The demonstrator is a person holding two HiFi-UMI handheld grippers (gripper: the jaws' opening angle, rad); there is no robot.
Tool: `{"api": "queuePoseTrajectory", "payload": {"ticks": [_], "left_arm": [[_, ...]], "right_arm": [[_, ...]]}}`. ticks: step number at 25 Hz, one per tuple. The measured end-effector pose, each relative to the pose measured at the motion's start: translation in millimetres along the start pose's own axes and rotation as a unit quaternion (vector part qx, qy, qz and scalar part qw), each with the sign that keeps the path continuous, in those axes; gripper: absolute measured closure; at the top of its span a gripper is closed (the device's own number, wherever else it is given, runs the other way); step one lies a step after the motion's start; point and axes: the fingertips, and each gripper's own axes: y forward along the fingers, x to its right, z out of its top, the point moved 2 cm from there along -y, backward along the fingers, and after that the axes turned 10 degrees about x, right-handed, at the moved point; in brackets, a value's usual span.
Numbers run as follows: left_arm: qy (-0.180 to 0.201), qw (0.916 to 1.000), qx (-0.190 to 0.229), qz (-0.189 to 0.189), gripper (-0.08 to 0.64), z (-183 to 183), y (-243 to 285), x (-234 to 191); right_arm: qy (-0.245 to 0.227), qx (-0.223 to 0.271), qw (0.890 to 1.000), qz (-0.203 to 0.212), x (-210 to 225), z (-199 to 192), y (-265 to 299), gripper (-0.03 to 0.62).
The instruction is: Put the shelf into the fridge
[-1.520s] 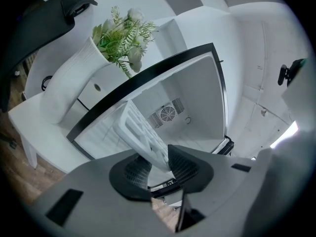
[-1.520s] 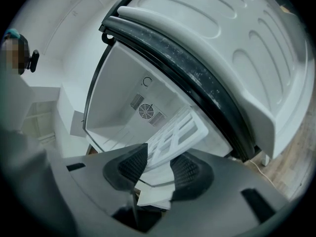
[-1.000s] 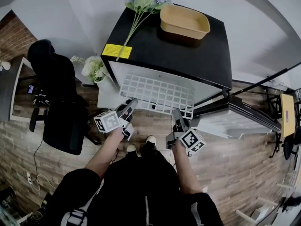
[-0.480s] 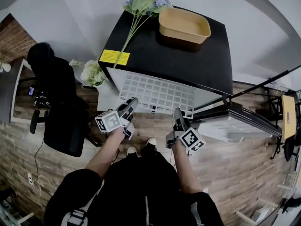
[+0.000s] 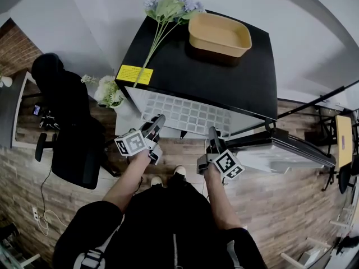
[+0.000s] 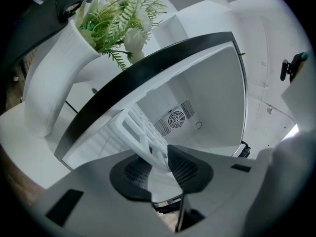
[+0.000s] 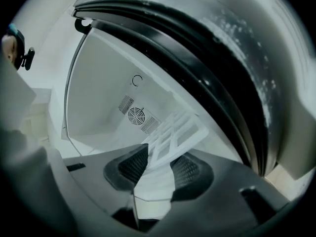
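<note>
Now, both tongs are biting: the left gripper [image 6: 158, 164] and the right gripper [image 7: 157, 166] each have their pads clamped on the near edge of the white grid shelf [image 5: 185, 114]. Most of it sits inside the fridge [image 5: 224, 74], under the black top. Only a front strip shows, so I'd say a last push remains. The door [image 5: 286, 150] is swung wide on the right, and a vase of flowers [image 5: 106, 91] hugs the left wall; neither blocks the way. The cavity looks bare back to the fan [image 6: 176, 117]. Up top sit a yellow tub [image 5: 220, 31] and loose flowers [image 5: 168, 7].
</note>
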Motion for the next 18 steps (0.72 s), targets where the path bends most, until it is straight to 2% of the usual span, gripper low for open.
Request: {"api": "queuePoseTrajectory", "payload": {"ticks": [5, 10, 18], "left_arm": [[-0.001, 1.0000, 0.005, -0.002, 0.446, 4.2, 11.2, 1.0], [0.008, 0.9998, 0.009, 0.017, 0.448, 7.0, 19.1, -6.7], [0.004, 0.9997, 0.020, 0.014, 0.448, 11.4, 33.0, -2.9]], "right_arm": [[-0.003, 0.007, 1.000, -0.006, 1.8, 2.5, 10.8, 0.442], [-0.012, 0.017, 1.000, -0.014, 2.3, 5.7, 21.7, 0.440], [-0.015, 0.024, 0.999, -0.019, 3.8, 10.5, 34.5, 0.437]]}}
